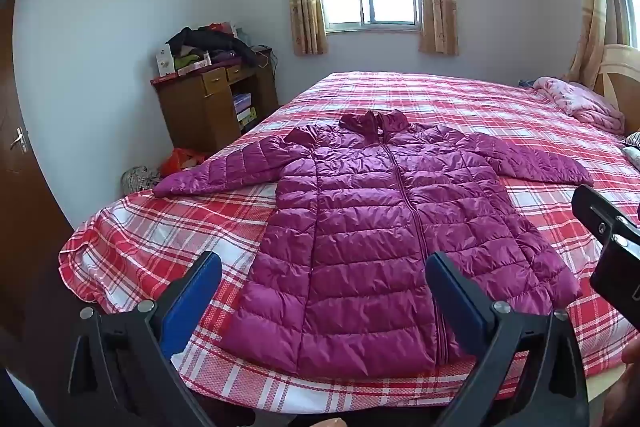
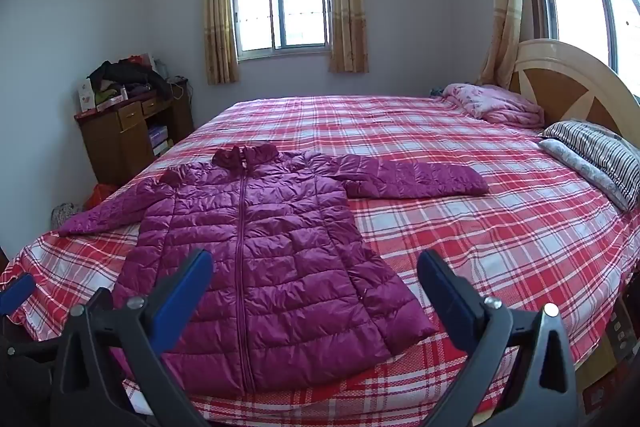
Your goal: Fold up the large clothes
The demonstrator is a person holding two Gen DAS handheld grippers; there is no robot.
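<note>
A magenta quilted down jacket [image 1: 376, 227] lies flat and zipped on the bed, collar toward the window, both sleeves spread out; it also shows in the right wrist view [image 2: 256, 247]. My left gripper [image 1: 324, 267] is open and empty, held above the jacket's hem at the near edge of the bed. My right gripper [image 2: 316, 267] is open and empty, above the hem's right corner. The right gripper's black body [image 1: 612, 247] shows at the right edge of the left wrist view. A blue pad of the left gripper [image 2: 16, 291] shows at the left edge of the right wrist view.
The bed has a red plaid sheet [image 2: 460, 227]. A folded pink quilt [image 2: 492, 105] and striped pillows [image 2: 596, 155] lie by the headboard [image 2: 568, 87]. A cluttered wooden cabinet [image 1: 212, 103] stands left of the bed, with bags [image 1: 176, 163] on the floor. A door [image 1: 20, 167] is at far left.
</note>
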